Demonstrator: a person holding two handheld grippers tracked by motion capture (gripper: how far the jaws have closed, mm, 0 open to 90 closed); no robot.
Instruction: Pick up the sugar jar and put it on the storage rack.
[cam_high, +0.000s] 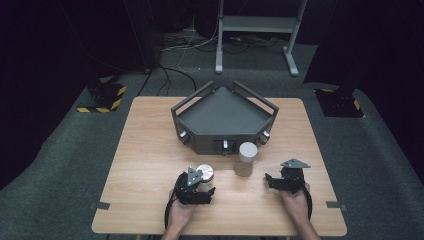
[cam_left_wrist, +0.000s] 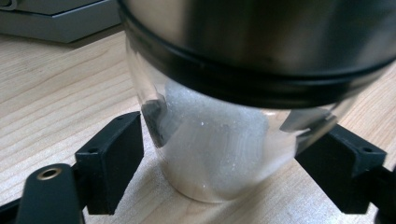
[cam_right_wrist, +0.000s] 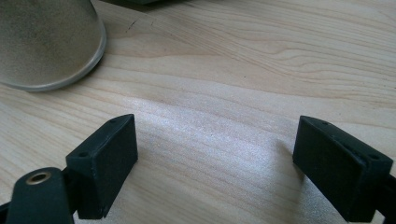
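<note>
Your left tool (cam_left_wrist: 219, 154) brackets the clear jar (cam_left_wrist: 219, 140) at 7 o'clock on the worktop (cam_high: 150, 150), jaws at its sides, contact uncertain. Squeeze below the black band, keeping it upright. Your right tool (cam_right_wrist: 215, 163) gapes empty at 5 o'clock.

bare table (cam_high: 145, 165) left of the left tongs (cam_high: 204, 186), tan cylinder (cam_high: 245, 158) and grey tray (cam_high: 222, 117) just ahead
</note>
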